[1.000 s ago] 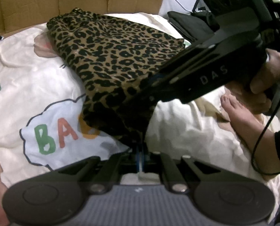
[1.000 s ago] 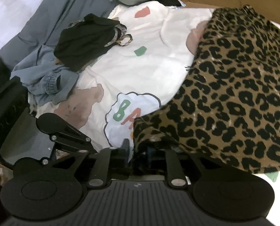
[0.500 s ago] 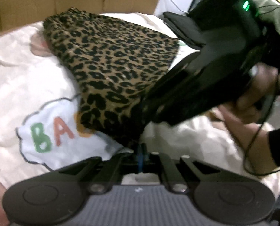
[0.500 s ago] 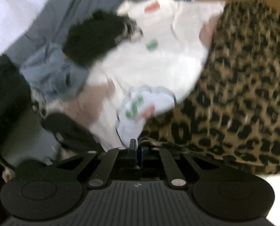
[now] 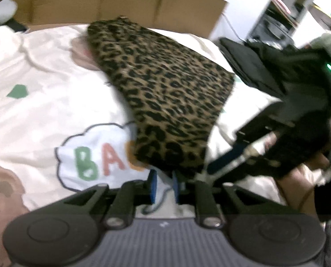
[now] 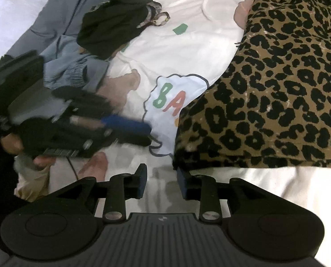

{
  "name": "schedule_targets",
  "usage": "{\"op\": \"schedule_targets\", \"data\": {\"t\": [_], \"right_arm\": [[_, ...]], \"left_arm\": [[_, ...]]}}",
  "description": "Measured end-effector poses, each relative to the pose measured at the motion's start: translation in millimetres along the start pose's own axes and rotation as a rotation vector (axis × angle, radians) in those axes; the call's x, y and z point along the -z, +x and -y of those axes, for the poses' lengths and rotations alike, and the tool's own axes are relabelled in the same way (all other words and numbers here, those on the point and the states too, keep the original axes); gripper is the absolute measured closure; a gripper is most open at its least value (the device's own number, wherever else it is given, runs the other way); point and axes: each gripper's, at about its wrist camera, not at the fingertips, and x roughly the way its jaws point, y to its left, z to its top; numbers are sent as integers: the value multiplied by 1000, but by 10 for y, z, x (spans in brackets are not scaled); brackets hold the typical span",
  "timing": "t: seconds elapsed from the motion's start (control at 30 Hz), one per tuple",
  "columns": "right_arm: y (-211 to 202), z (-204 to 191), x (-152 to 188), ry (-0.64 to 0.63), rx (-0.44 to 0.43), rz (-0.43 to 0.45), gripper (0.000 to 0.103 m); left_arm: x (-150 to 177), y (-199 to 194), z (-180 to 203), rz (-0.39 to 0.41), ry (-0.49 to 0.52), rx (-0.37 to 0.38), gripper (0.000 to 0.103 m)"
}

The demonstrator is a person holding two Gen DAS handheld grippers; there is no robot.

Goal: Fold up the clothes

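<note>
A folded leopard-print garment (image 5: pixel 165 93) lies flat on the white printed bedsheet (image 5: pixel 43 93). In the left wrist view my left gripper (image 5: pixel 164 185) sits just short of the garment's near edge. Its jaws are opening, and only sheet shows between the blue pads (image 5: pixel 153 184). The right gripper (image 5: pixel 212 169) comes in blurred from the right, near the same edge. In the right wrist view my right gripper (image 6: pixel 161 182) is also opening over bare sheet, with the garment's (image 6: pixel 276 93) near corner just beyond its right fingertip. The left gripper (image 6: pixel 146 133) is blurred at the left.
A black garment (image 6: pixel 112 22), a pale denim piece (image 6: pixel 76 71) and grey cloth (image 6: pixel 65 6) lie at the sheet's far left. A cardboard box (image 5: pixel 121 0) stands behind the bed. A black bag (image 5: pixel 243 62) is at the right. A person's hand (image 5: pixel 321 160) holds the right gripper.
Both grippers were shut on the garment's near edge. They have let go and opened, and the garment now lies flat. The left gripper has drawn back from the fabric.
</note>
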Motion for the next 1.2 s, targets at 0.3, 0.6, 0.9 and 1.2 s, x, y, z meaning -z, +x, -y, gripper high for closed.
{"op": "schedule_targets", "data": {"t": [0.3, 0.6, 0.9, 1.2], "right_arm": [[-500, 139, -129, 32, 19, 153, 70], [-651, 508, -198, 91, 161, 228, 70], [-648, 898, -154, 142, 350, 247, 70], [-612, 1227, -6, 199, 466, 203, 70]], "left_arm": [[-160, 231, -353, 40, -224, 22, 68], [-125, 479, -555, 18, -378, 76, 56], [-84, 612, -537, -14, -437, 144, 94], [-79, 442, -631, 32, -505, 134, 96]]}}
